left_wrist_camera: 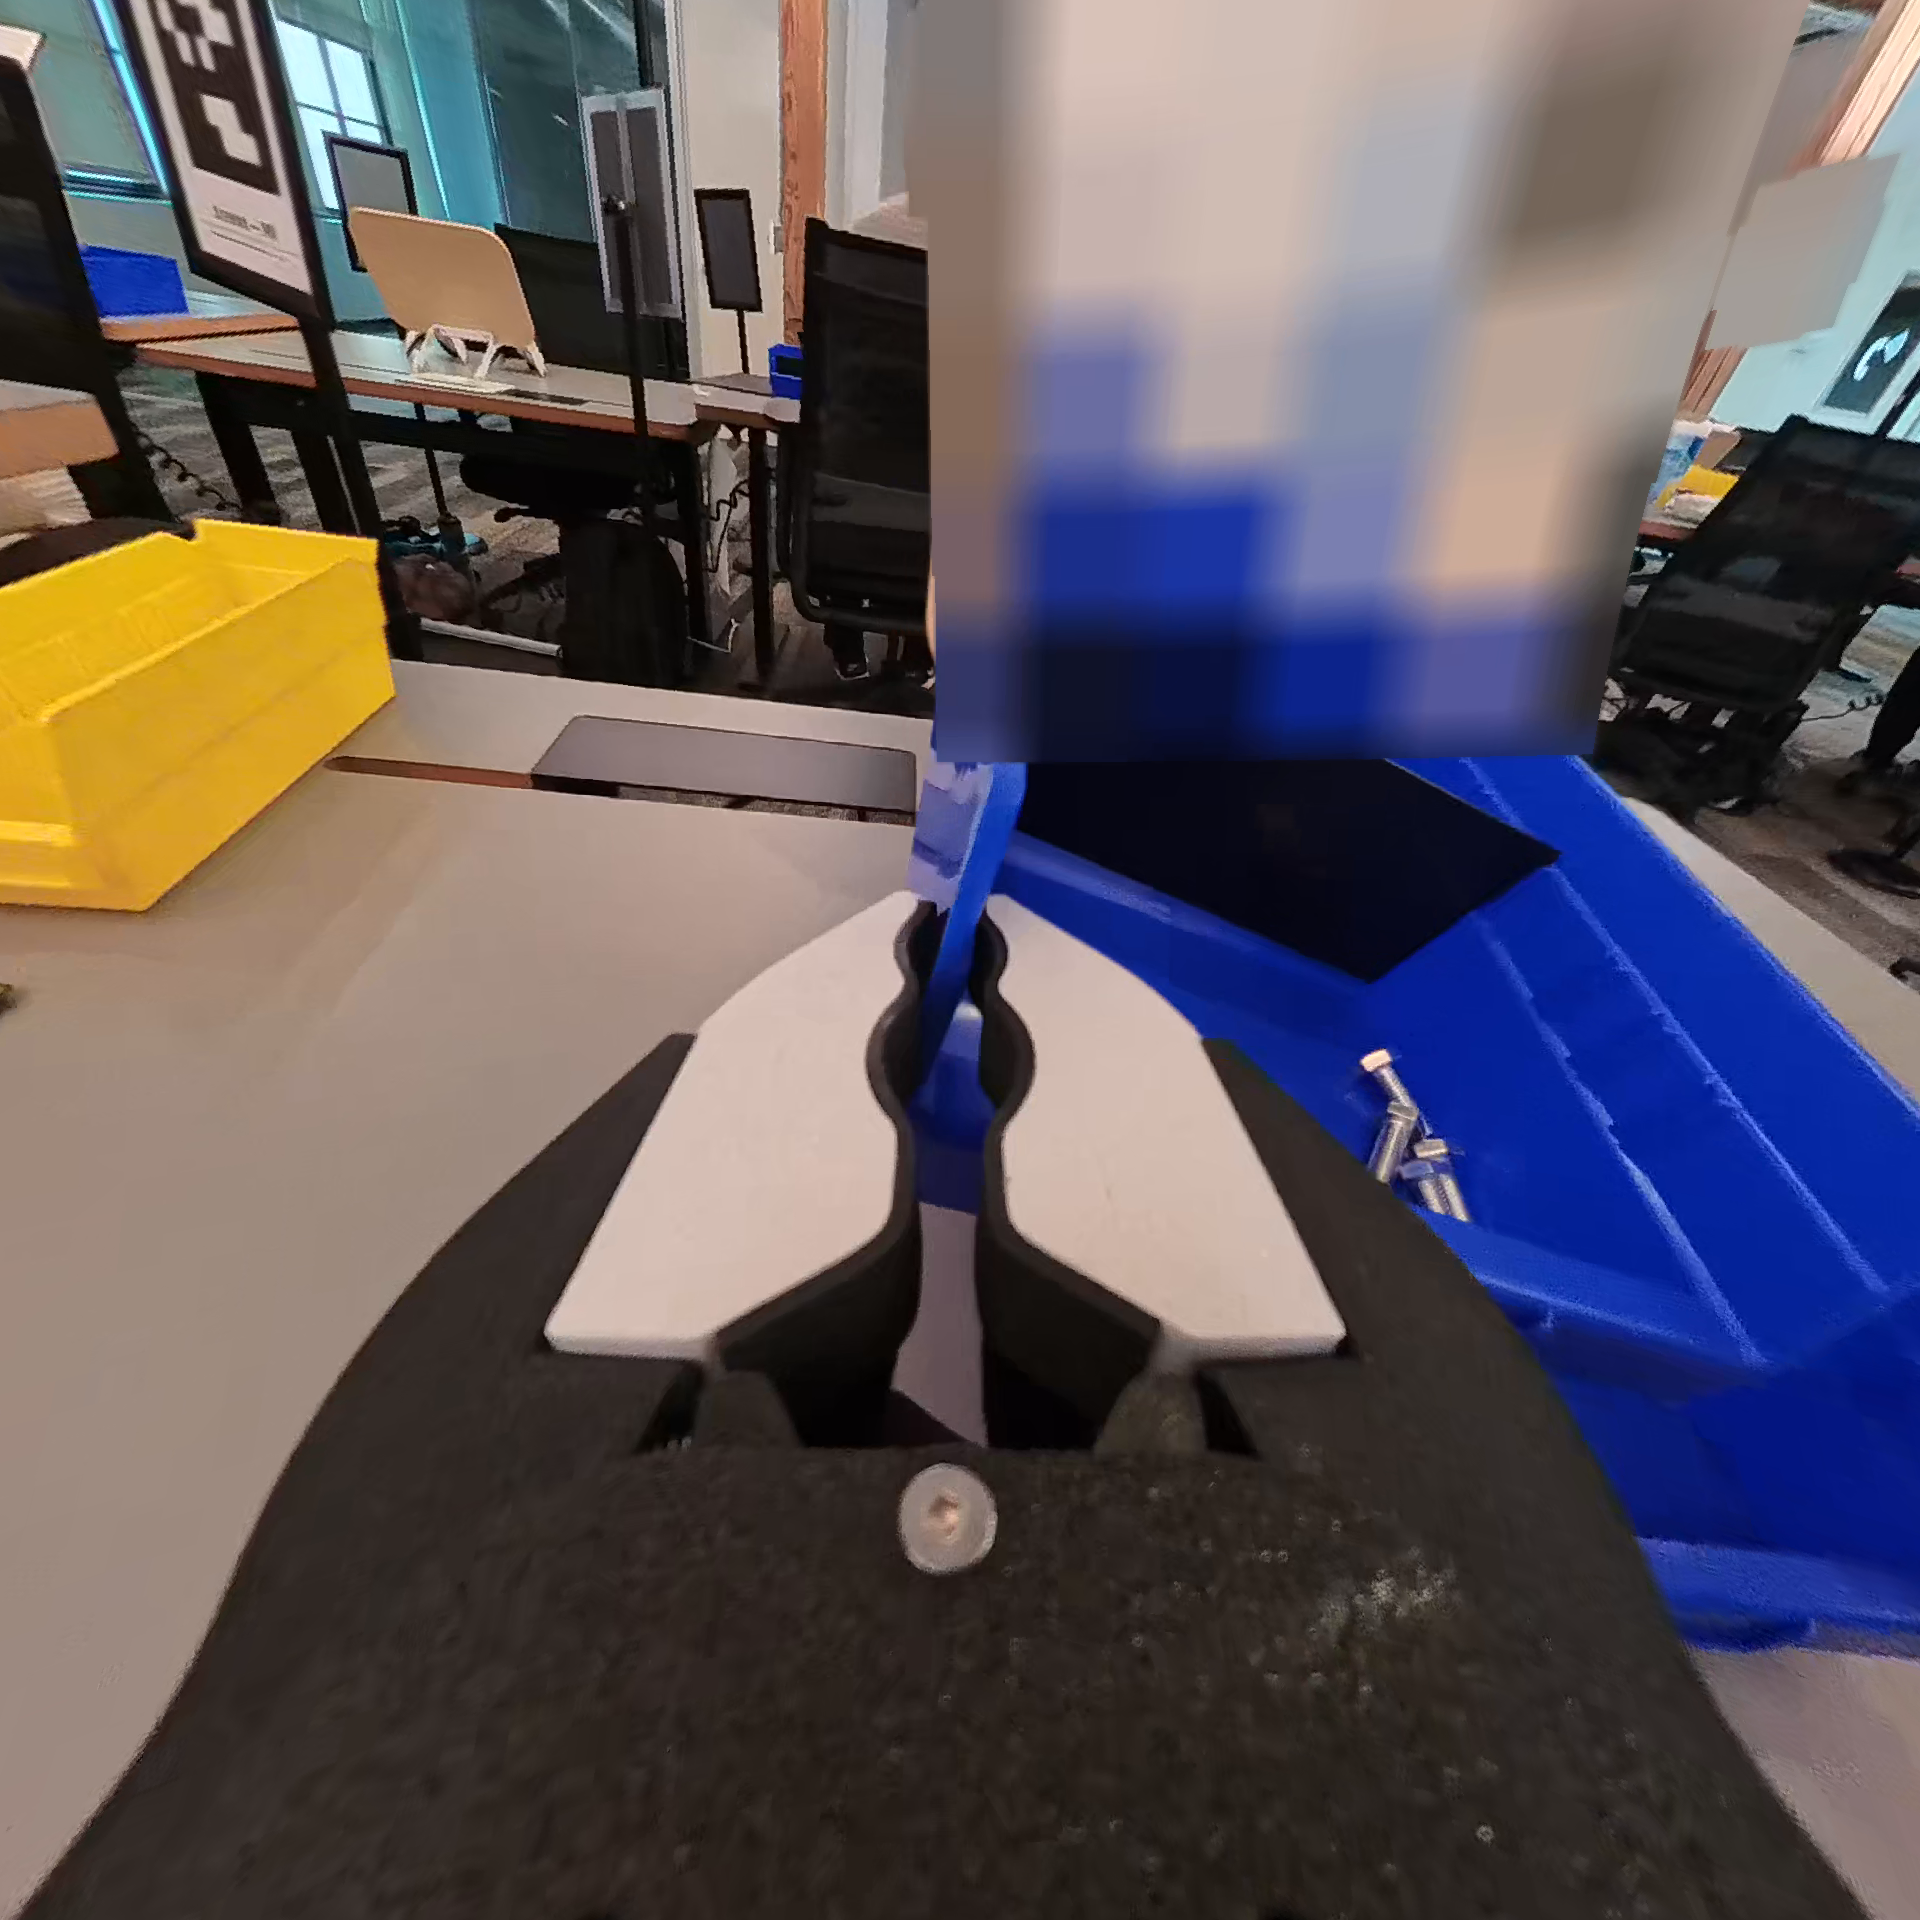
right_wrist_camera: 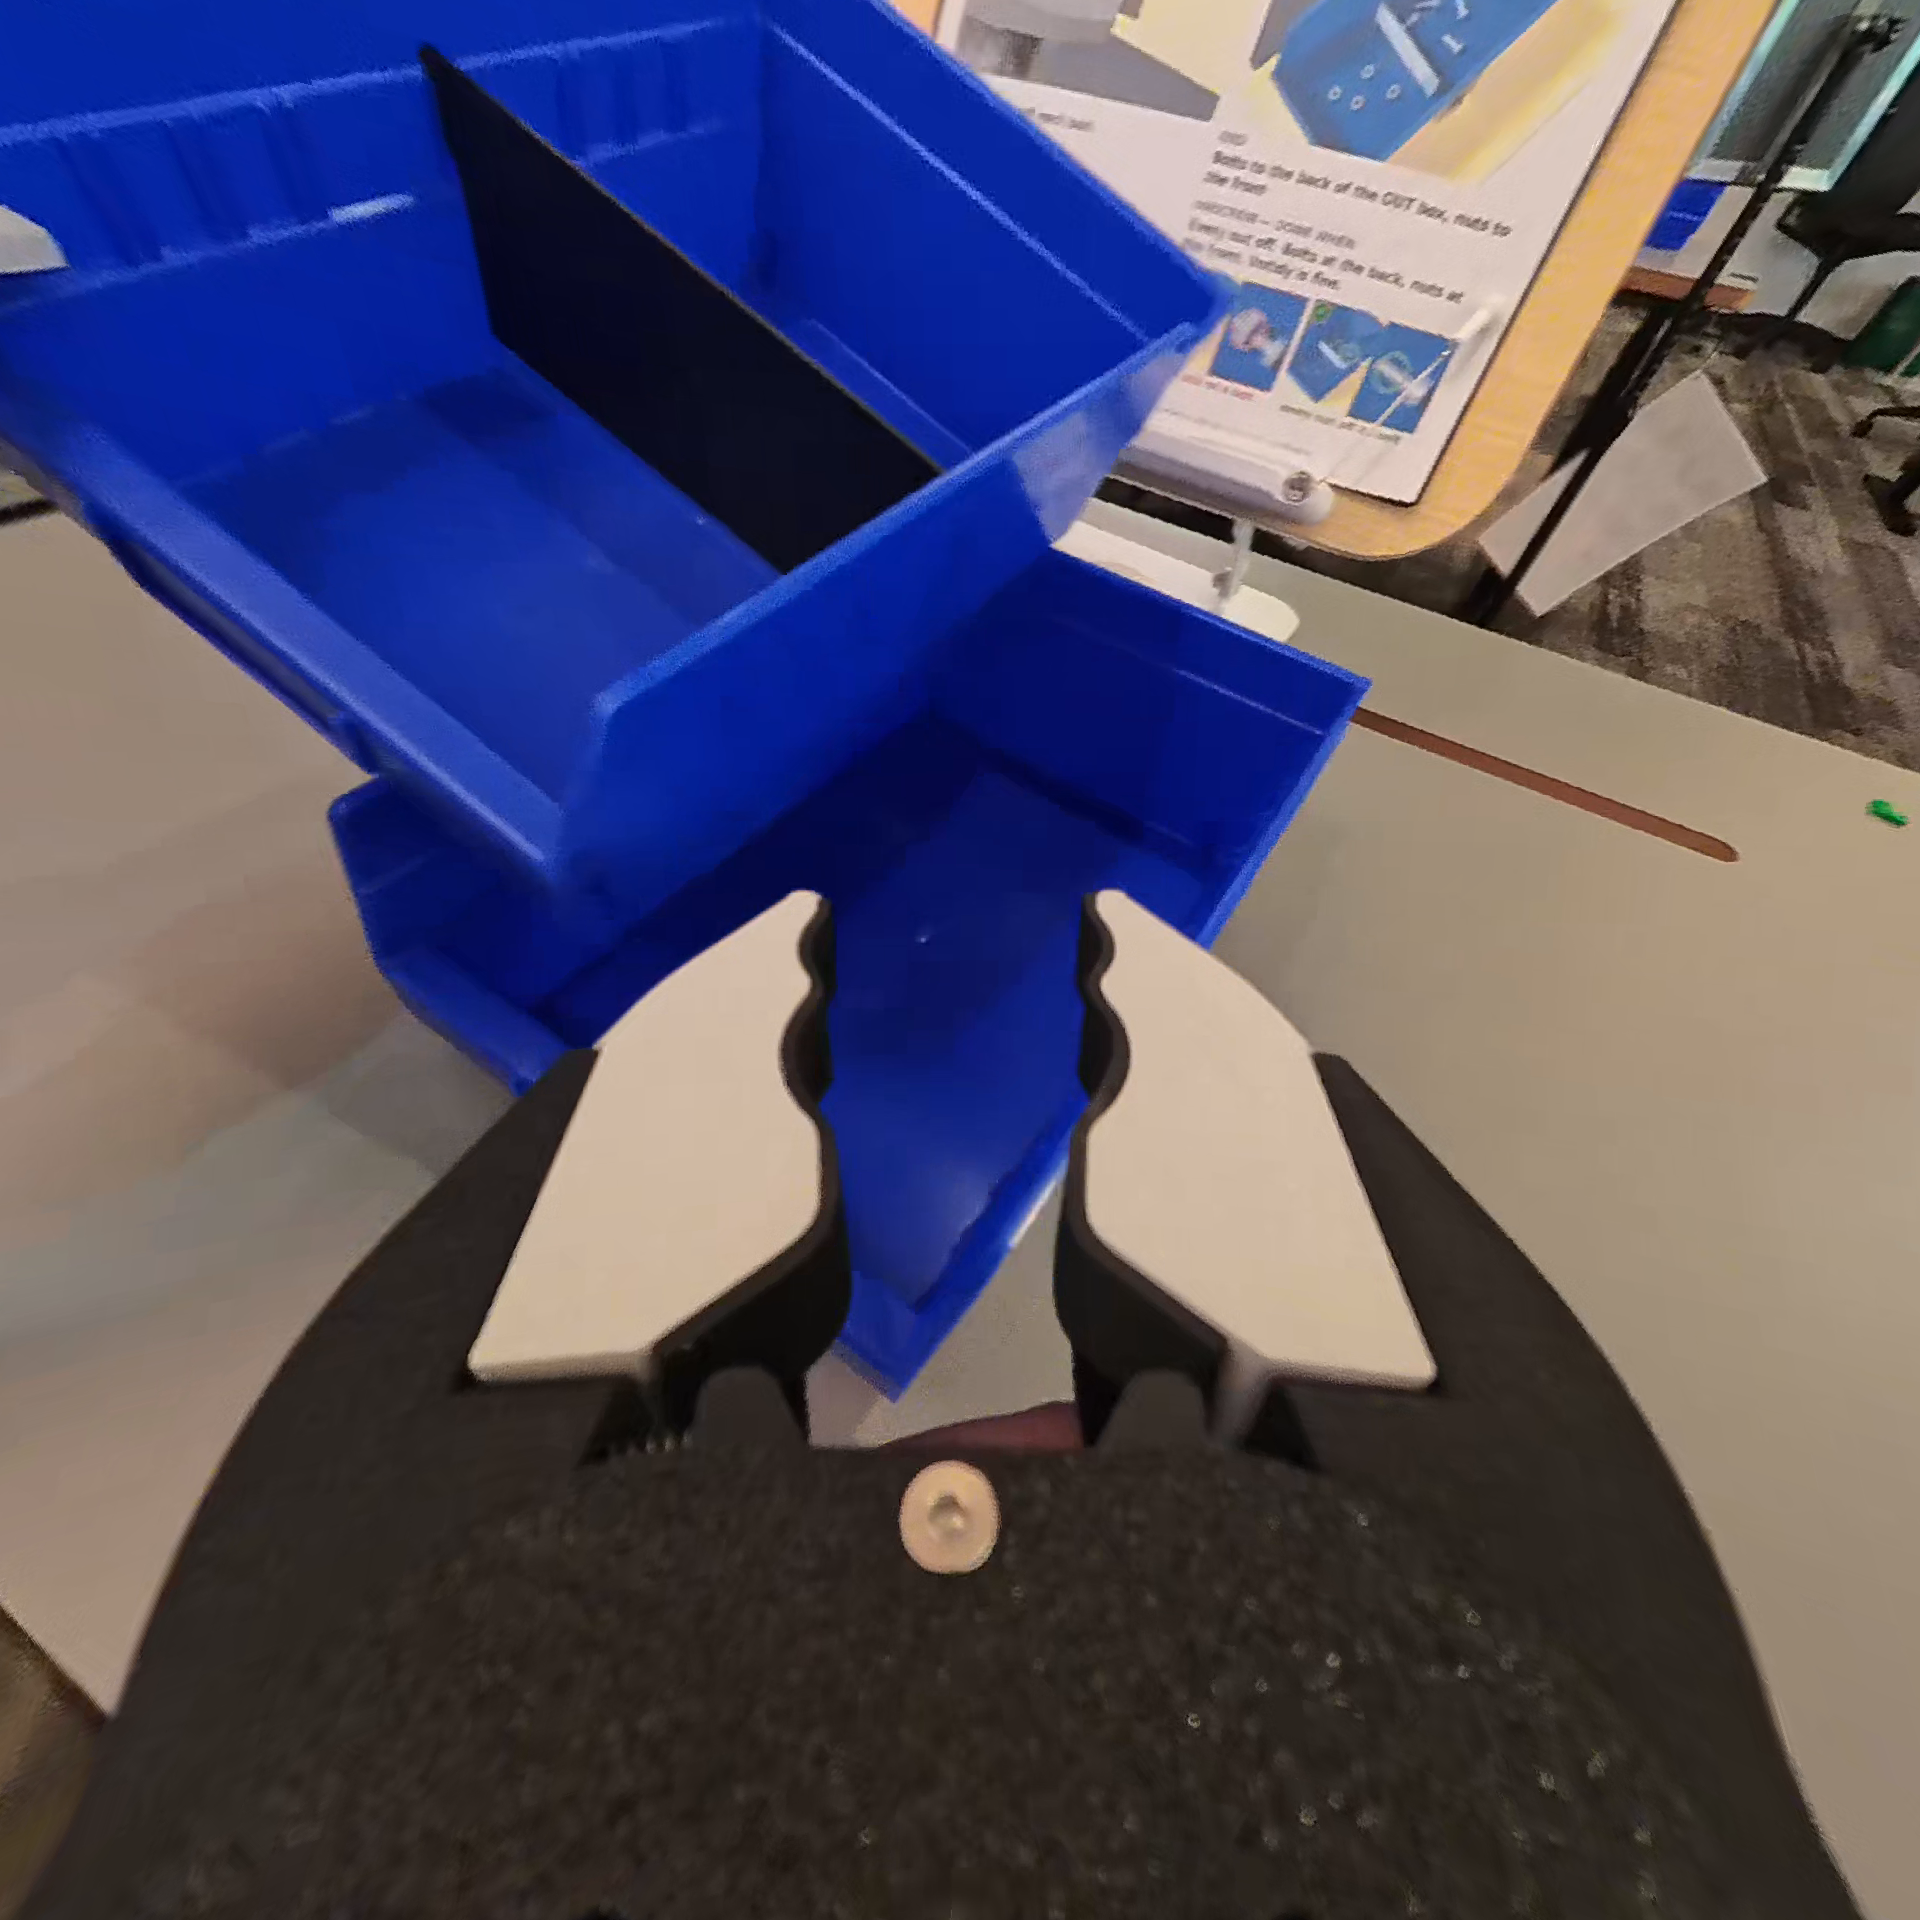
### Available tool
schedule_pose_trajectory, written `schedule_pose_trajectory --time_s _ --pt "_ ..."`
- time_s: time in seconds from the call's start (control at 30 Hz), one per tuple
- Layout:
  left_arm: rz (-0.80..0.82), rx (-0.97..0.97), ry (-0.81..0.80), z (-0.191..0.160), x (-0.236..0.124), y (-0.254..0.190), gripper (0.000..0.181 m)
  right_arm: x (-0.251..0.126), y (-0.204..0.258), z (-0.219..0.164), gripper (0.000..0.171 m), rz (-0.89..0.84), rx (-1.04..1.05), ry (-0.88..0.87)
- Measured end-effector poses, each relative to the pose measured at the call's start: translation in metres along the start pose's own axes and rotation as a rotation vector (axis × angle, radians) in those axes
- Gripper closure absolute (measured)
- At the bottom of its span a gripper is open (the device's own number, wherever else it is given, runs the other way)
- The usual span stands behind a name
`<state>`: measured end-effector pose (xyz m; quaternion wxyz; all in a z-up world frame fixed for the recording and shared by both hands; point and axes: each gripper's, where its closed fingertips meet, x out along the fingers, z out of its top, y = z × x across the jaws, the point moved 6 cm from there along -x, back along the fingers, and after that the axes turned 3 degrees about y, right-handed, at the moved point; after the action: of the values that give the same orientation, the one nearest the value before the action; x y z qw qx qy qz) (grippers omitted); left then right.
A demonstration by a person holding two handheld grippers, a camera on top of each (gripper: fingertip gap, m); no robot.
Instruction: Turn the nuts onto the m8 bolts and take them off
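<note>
My left gripper (left_wrist_camera: 951, 940) is clamped on the thin wall of a blue bin (left_wrist_camera: 1558, 1091), the wall's edge pinched between the black wavy pads, and the bin sits tilted in that view. Down in its low corner lies a small heap of bolts (left_wrist_camera: 1415, 1148): silvery, shiny steel, with hex heads and threaded shanks, lying crossed over one another against the blue floor, just to the right of my gripper. I cannot make out separate nuts among them. A black divider (left_wrist_camera: 1278, 873) stands across the bin farther in. From the right wrist view I see the tilted bin (right_wrist_camera: 623, 343) lifted at an angle above a second blue bin (right_wrist_camera: 1195, 748) that rests flat on the grey worktop (right_wrist_camera: 1558, 1039); the near compartment facing this camera shows only bare blue floor, and the black divider (right_wrist_camera: 675, 384) cuts across its middle. My right gripper (right_wrist_camera: 954, 914) stands with its fingers parted, holding nothing, poised over the near end of the lower bin. A yellow bin (left_wrist_camera: 177, 707) sits on the worktop (left_wrist_camera: 312, 1091) well off to the left, and an illustrated instruction sheet (right_wrist_camera: 1351, 208) is propped up behind the blue bins.
</note>
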<state>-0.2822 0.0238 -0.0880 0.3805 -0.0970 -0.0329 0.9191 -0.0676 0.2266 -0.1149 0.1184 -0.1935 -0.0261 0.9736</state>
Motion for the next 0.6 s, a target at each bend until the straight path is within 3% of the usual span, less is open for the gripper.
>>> schedule_pose_trajectory --time_s 0.4,0.6 --pt "0.024 -0.06 -0.031 0.023 -0.019 0.061 0.175 0.003 -0.002 -0.005 0.128 -0.059 -0.048 0.047" --pt "0.099 0.025 -0.028 0.027 -0.031 0.107 0.175 0.006 -0.004 -0.008 0.128 -0.072 -0.03 0.062"
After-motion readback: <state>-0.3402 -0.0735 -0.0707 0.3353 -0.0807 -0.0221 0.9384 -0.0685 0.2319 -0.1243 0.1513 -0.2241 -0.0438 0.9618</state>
